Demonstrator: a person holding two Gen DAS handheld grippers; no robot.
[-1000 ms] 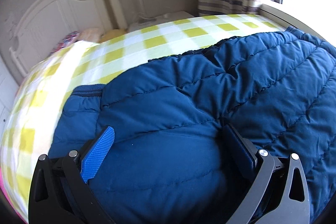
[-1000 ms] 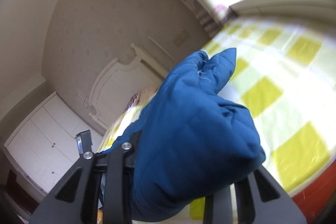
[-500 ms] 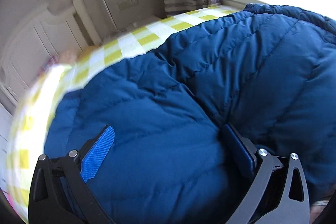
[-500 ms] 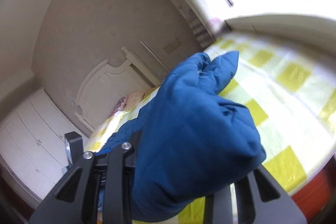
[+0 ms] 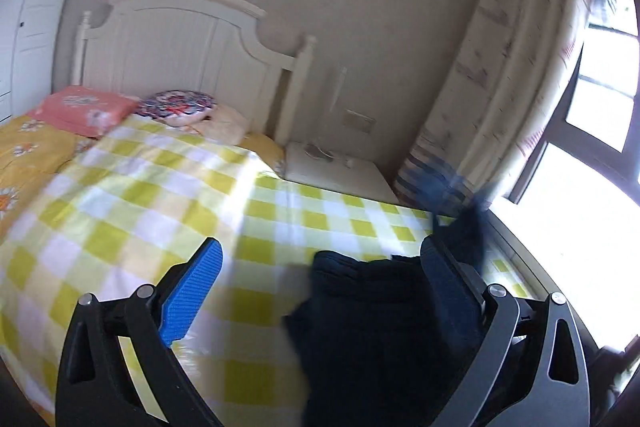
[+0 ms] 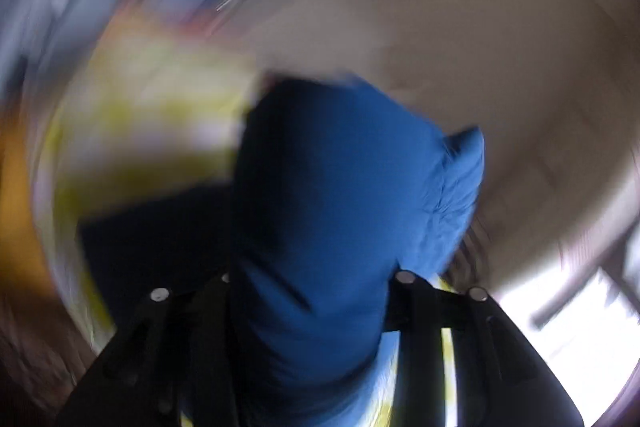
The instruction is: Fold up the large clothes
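Hanging jacket (image 6: 340,195), orientation blurred.

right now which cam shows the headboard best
The left wrist view: the white headboard stands sharp and whole behind the pillows at the far end of the bed. The right wrist view is smeared by motion and filled by the blue jacket; no headboard can be made out there.

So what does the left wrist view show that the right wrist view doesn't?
Only the left wrist view shows the white headboard, pillows, nightstand and the left gripper, jaws open. Only the right wrist view, heavily blurred, shows the right gripper, jaws opening with fabric between them. Both show the blue jacket and checked bedspread.
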